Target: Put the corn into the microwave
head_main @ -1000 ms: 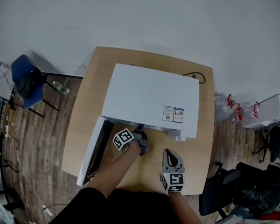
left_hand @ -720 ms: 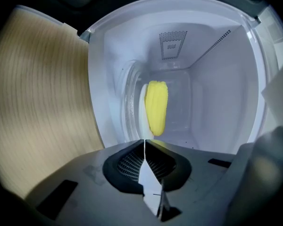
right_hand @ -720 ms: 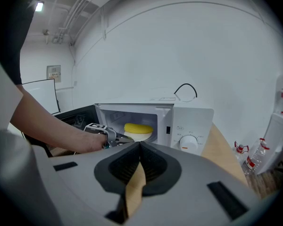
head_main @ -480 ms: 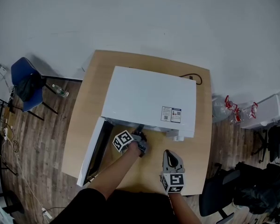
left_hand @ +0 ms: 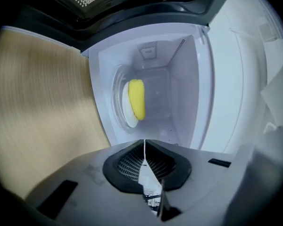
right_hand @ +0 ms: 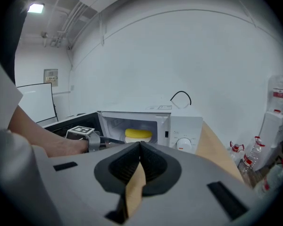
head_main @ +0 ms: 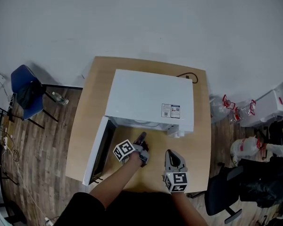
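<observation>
The white microwave (head_main: 151, 98) stands on the wooden table (head_main: 92, 93) with its door (head_main: 98, 149) swung open to the left. The yellow corn (left_hand: 137, 98) lies on a white plate inside the cavity and also shows in the right gripper view, corn (right_hand: 138, 134). My left gripper (head_main: 141, 138) is shut and empty just outside the opening, pointing in; its jaws (left_hand: 144, 142) meet with nothing between them. My right gripper (head_main: 170, 153) is shut and empty farther back, over the table's front part, facing the microwave front (right_hand: 140, 145).
A black cable (head_main: 186, 75) lies behind the microwave. The microwave's control dial (right_hand: 183, 143) is right of the cavity. A blue chair (head_main: 26, 86) stands on the floor at left, a black office chair (head_main: 226, 192) and water bottles (head_main: 236, 109) at right.
My left gripper has drawn back out of the microwave opening toward me, still shut and empty. The corn stays inside. The right gripper has barely shifted.
</observation>
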Demonstrator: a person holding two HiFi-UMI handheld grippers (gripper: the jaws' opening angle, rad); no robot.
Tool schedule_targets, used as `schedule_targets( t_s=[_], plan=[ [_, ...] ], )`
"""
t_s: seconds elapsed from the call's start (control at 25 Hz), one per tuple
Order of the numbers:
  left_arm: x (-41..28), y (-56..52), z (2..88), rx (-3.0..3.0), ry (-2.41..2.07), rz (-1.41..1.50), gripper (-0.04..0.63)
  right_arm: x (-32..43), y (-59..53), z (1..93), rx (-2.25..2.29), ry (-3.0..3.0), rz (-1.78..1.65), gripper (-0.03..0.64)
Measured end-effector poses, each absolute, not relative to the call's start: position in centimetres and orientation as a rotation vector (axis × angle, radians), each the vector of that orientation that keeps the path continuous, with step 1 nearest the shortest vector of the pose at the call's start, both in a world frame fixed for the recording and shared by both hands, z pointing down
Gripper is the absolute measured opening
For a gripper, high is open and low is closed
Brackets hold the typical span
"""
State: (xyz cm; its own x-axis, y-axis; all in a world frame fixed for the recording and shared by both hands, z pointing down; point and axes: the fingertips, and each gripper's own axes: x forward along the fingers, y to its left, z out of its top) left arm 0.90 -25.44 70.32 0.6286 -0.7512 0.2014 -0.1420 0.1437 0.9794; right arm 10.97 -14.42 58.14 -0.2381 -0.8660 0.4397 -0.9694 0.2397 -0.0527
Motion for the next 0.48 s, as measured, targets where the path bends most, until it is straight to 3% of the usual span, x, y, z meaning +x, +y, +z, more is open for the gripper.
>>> schedule_targets(
  t_s=[0.48],
  plan=[
    [-2.3,-16.3,62.2,1.654,-0.861,-0.452,0.018,9.9,-9.7,55.3,1.785,-2.203,0.411,0.06]
  ],
)
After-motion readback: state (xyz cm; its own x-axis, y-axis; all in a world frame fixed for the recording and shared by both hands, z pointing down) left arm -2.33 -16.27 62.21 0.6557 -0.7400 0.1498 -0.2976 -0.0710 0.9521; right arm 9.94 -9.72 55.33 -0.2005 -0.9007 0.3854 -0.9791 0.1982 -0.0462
